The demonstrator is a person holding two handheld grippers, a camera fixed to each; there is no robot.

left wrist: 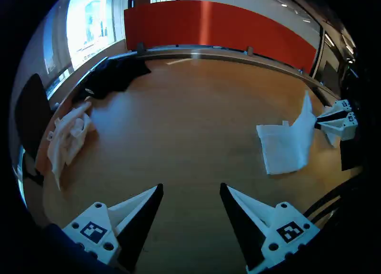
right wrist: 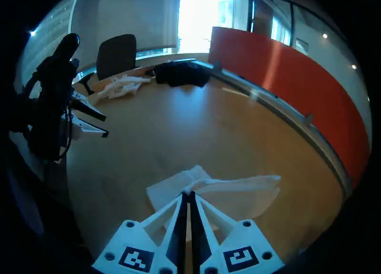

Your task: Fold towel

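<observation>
A white towel (left wrist: 284, 147) lies on the wooden table (left wrist: 190, 112) at the right of the left gripper view, one edge raised into a peak. My right gripper (left wrist: 318, 125) pinches that raised edge. In the right gripper view the same towel (right wrist: 224, 188) spreads just ahead of my right gripper (right wrist: 187, 196), whose fingers are shut together on its near edge. My left gripper (left wrist: 191, 188) hovers open over bare wood, well to the left of the towel, with nothing between its fingers. It also appears at the left of the right gripper view as the left gripper (right wrist: 105, 126), held by a dark-gloved hand (right wrist: 47, 116).
A crumpled white cloth (left wrist: 69, 136) lies near the table's left edge and a black garment (left wrist: 112, 76) sits at the far left corner. A red partition (left wrist: 214, 28) runs behind the table's far rim. A dark chair (right wrist: 116, 55) stands beyond the table.
</observation>
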